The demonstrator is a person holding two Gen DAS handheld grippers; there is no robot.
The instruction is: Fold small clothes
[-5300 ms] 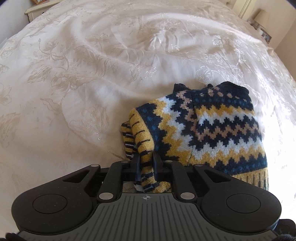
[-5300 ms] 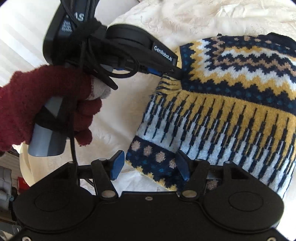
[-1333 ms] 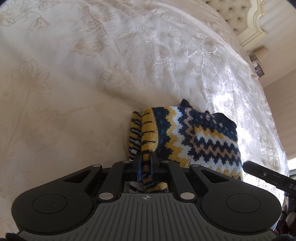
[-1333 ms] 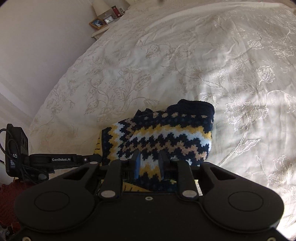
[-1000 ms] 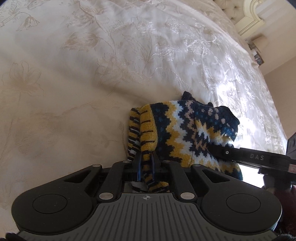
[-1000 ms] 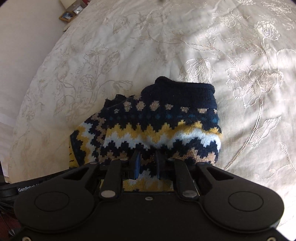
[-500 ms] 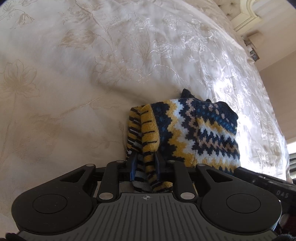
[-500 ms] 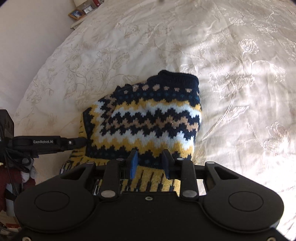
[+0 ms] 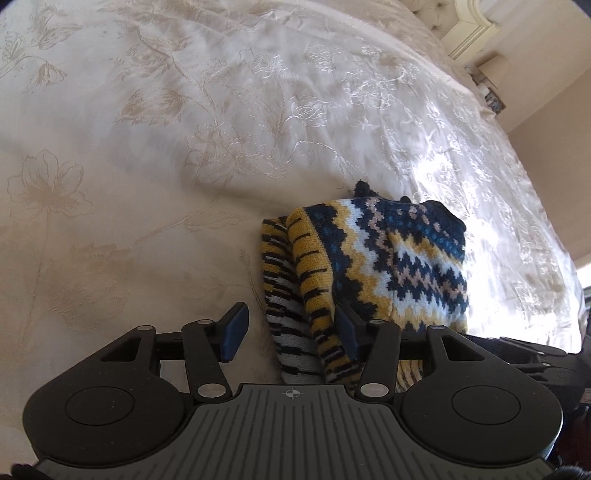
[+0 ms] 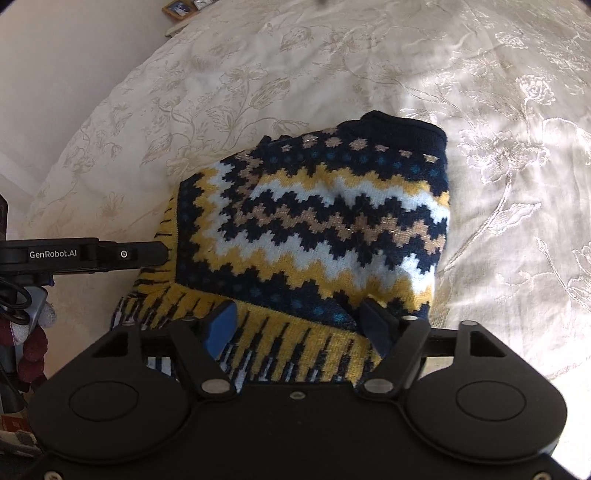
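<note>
sweater is lying folded into a compact bundle on the bed, its zigzag bands running crosswise in front of the right gripper and its navy neckband at the far end from that gripper. the right gripper's jaws are standing wide apart, straddling the yellow-and-navy striped hem edge without closing on it, so nothing is being held there. the left gripper is sitting at the sweater's left side, its jaws also gaping wide, with the striped side layers lying between them and one blue pad just beside the knit; it is not gripping either. seen from the right wrist, the left gripper's finger is reaching in level to the sweater's left edge, touching or nearly touching it, i cannot tell which. both grippers are equally near the sweater, the right one at its hem, the left one at its flank. around the sweater the floral bedspread is lying bare, so nothing is standing in the way of a withdrawal. a gloved hand is showing left of the sweater, and picture frames far beyond it
</note>
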